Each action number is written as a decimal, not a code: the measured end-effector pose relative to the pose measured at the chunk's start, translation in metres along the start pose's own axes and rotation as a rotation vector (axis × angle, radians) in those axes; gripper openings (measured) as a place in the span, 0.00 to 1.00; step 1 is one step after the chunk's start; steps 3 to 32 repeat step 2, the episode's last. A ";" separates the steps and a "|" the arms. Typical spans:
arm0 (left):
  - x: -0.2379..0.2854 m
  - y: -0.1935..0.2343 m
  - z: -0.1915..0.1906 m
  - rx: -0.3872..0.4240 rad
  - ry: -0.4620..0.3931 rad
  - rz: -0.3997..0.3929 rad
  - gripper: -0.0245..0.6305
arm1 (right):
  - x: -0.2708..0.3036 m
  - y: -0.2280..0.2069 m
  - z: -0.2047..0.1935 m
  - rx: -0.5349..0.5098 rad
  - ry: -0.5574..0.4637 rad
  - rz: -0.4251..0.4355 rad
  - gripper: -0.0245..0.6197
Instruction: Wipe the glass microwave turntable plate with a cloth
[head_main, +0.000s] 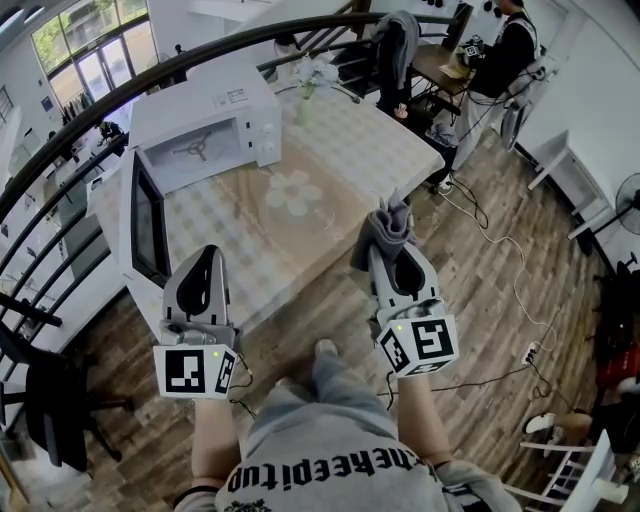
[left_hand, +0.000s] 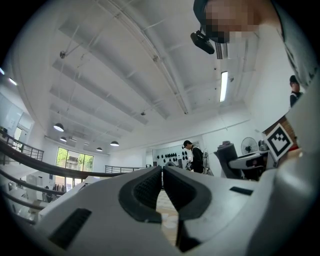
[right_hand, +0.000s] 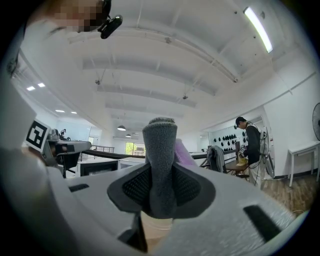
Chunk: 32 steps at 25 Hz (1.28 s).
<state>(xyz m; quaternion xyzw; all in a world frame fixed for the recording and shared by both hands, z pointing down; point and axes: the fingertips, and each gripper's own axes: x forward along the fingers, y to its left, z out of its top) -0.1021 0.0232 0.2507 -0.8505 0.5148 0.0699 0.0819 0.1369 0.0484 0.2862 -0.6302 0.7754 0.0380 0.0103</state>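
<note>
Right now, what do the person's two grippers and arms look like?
Both the left gripper and right gripper are light grey moulded shells tapering to two jaws lined with dark ribbed pads. Each carries a white cube printed with black square markers, with a small green light. The forearms are bare; the person wears a grey top with black lettering.

tongs 2: left tongs (head_main: 207, 252), right tongs (head_main: 393, 247) | cloth (head_main: 383, 226) 1 | microwave (head_main: 205, 125) 1 | table (head_main: 345, 150) 1

Black lettering across the grey shirt (head_main: 330, 478) reads roughly "keepitup"; the microwave (head_main: 215, 125) label is too small to read
</note>
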 end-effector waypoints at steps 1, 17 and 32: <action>0.000 0.000 0.000 -0.001 0.000 -0.002 0.05 | 0.000 0.001 0.000 0.000 0.000 0.001 0.20; -0.001 0.000 -0.001 -0.002 0.000 -0.004 0.05 | 0.000 0.002 0.000 0.000 0.000 0.003 0.20; -0.001 0.000 -0.001 -0.002 0.000 -0.004 0.05 | 0.000 0.002 0.000 0.000 0.000 0.003 0.20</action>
